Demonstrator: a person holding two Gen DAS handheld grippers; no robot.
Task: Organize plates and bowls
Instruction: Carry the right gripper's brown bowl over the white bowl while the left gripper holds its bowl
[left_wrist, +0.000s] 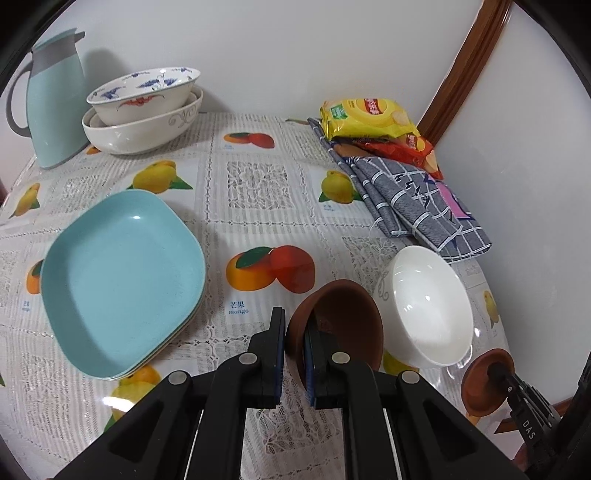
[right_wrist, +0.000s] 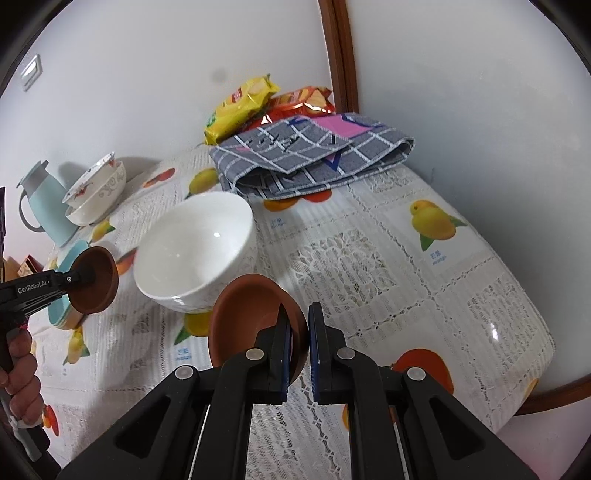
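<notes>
My left gripper (left_wrist: 295, 343) is shut on the rim of a small brown bowl (left_wrist: 343, 317), held tilted above the table. My right gripper (right_wrist: 300, 339) is shut on the rim of a second small brown bowl (right_wrist: 251, 314), also held tilted. Each held bowl also shows in the other view: the right one in the left wrist view (left_wrist: 484, 384), the left one in the right wrist view (right_wrist: 94, 278). A white bowl (left_wrist: 428, 306) sits on the table between them, and it also shows in the right wrist view (right_wrist: 195, 247). A stack of light blue square plates (left_wrist: 122, 277) lies at the left.
Two nested patterned bowls (left_wrist: 144, 110) and a light blue jug (left_wrist: 51, 99) stand at the back left. Snack bags (left_wrist: 373, 122) and a folded checked cloth (left_wrist: 417, 199) lie at the back right by the wall. The table edge (right_wrist: 535, 387) curves close on the right.
</notes>
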